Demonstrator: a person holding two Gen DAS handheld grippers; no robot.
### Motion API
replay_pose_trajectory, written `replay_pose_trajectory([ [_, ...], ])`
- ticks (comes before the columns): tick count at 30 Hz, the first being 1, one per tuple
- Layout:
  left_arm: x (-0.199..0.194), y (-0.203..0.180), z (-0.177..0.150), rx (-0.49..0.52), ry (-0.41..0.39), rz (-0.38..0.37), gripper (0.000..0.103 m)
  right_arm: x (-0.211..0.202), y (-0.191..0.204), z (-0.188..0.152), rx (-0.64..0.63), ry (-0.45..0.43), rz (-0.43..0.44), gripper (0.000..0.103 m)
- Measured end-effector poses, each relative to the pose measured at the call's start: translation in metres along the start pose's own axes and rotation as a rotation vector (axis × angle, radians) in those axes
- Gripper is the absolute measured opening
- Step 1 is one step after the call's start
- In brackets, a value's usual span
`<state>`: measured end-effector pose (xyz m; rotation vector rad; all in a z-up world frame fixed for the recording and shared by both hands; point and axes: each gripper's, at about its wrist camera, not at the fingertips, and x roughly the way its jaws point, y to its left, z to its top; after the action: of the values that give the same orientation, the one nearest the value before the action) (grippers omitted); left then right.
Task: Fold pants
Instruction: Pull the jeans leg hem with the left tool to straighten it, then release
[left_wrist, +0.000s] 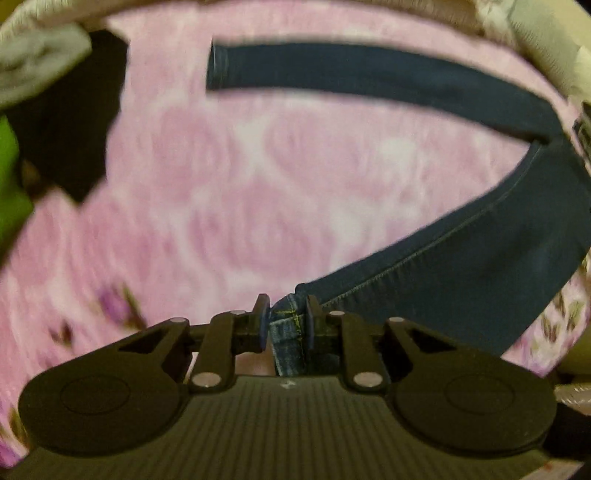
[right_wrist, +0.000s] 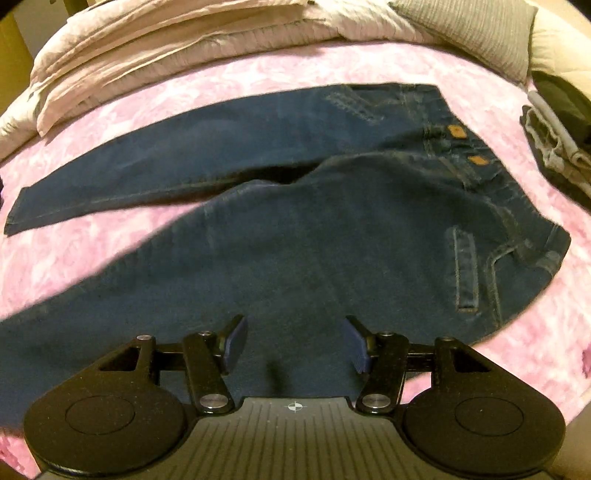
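Dark blue jeans (right_wrist: 295, 229) lie spread on a pink bedspread (right_wrist: 110, 107), waist to the right and both legs running left. In the left wrist view one leg (left_wrist: 369, 70) stretches across the far side. The nearer leg (left_wrist: 461, 266) runs from the right down to my left gripper (left_wrist: 286, 317), which is shut on that leg's hem, the stitched cuff pinched between the pads. My right gripper (right_wrist: 295, 334) hovers open over the nearer leg's thigh, close to the cloth, with denim below the gap and nothing pinched.
A folded beige duvet (right_wrist: 147, 48) and a grey ribbed pillow (right_wrist: 476, 29) lie along the far side of the bed. A stack of folded clothes (right_wrist: 554, 140) sits at the right. A black garment (left_wrist: 74, 118) and something green (left_wrist: 9, 184) are at the left.
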<state>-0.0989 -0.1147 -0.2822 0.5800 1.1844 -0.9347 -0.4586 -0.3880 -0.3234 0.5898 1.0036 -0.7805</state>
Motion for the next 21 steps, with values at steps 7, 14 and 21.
replay_pose_trajectory([
  [7,-0.020,0.000,-0.012,0.037,-0.067,0.152,0.021,0.000,-0.003,-0.014,-0.008,0.041,0.019,0.056],
  [14,-0.043,-0.035,-0.019,0.102,-0.057,0.119,0.029,-0.014,-0.009,-0.030,0.021,0.078,0.034,0.057],
  [21,-0.079,-0.083,-0.020,0.083,-0.042,0.096,0.045,-0.078,-0.021,-0.024,0.068,0.046,-0.008,0.072],
])
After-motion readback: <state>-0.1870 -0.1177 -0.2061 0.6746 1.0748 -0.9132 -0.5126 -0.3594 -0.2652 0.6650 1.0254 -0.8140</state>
